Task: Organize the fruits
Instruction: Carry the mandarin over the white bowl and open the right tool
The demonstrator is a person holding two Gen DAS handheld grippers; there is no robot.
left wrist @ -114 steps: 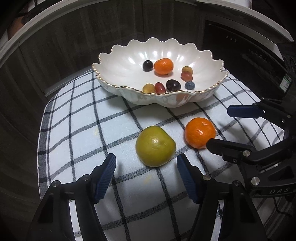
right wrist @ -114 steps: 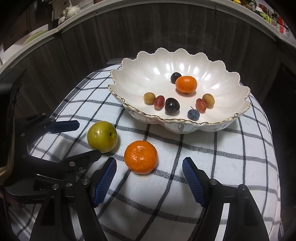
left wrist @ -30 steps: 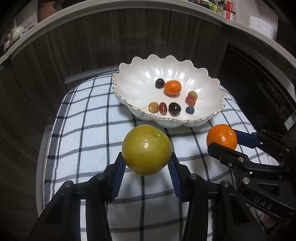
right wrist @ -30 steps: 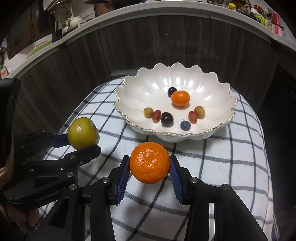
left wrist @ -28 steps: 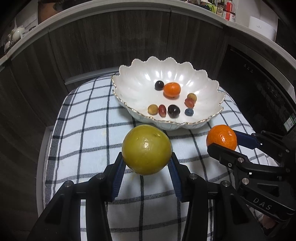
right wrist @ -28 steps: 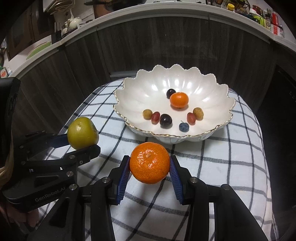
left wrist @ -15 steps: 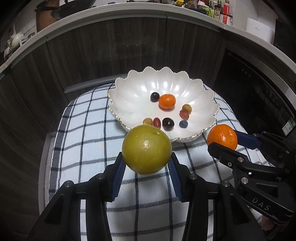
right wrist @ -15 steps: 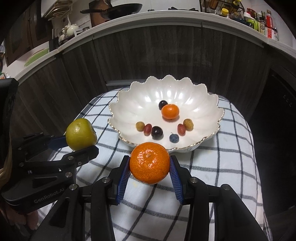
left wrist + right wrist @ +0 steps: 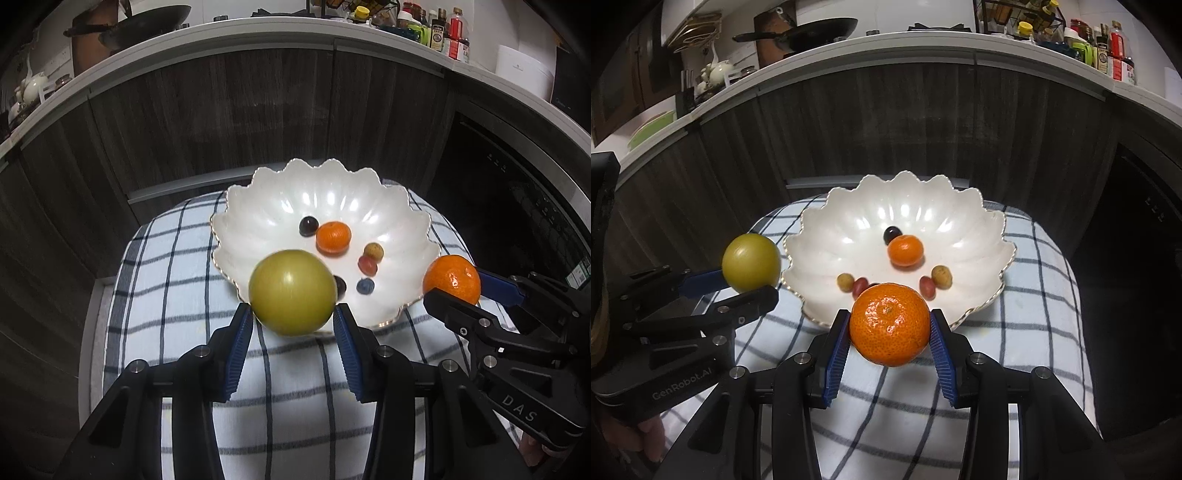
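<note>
Your left gripper [image 9: 293,325] points steeply down over the checked cloth [image 9: 166,266], its 2 blue pads clamped on the green fruit [image 9: 291,291]; the jaws have just been closing a little on it. The fruit sits between the fingertips, and beyond them lies the near rim of the scalloped white bowl [image 9: 258,221].

Your right gripper [image 9: 889,332] tilts down likewise, pads pressed to both sides of the big orange mandarin [image 9: 889,324], held off the cloth. Past its fingertips, the bowl holds a small mandarin [image 9: 905,251] and several small fruits; 1 dark one is probably hidden behind the held mandarin.
</note>
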